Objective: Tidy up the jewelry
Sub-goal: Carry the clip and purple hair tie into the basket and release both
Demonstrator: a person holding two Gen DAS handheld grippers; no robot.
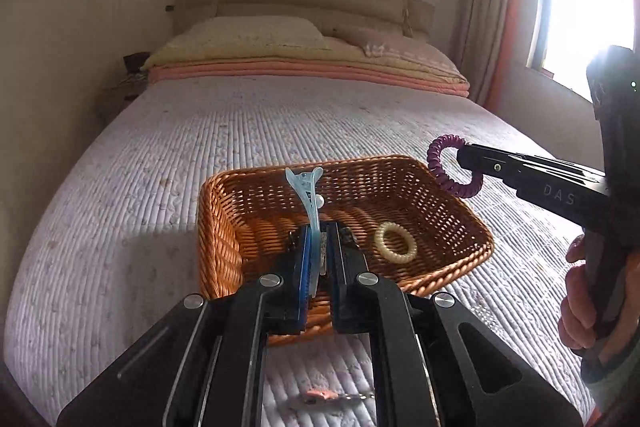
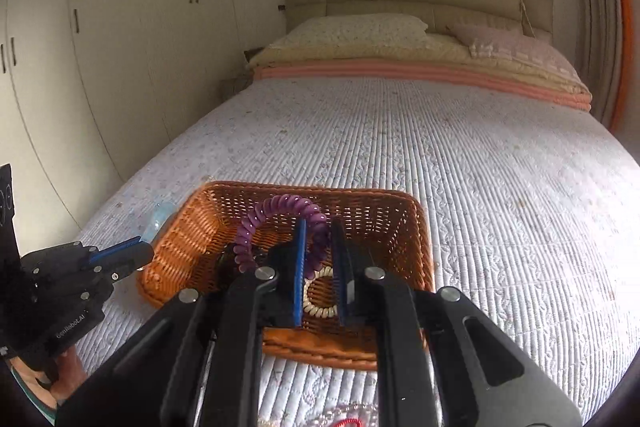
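Gleaming translucent pale-blue hair clip (image 1: 310,203)

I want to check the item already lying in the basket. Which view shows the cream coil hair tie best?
The left wrist view: the cream coil hair tie lies whole and unblocked on the wicker basket floor. In the right wrist view, the right gripper covers much of it.
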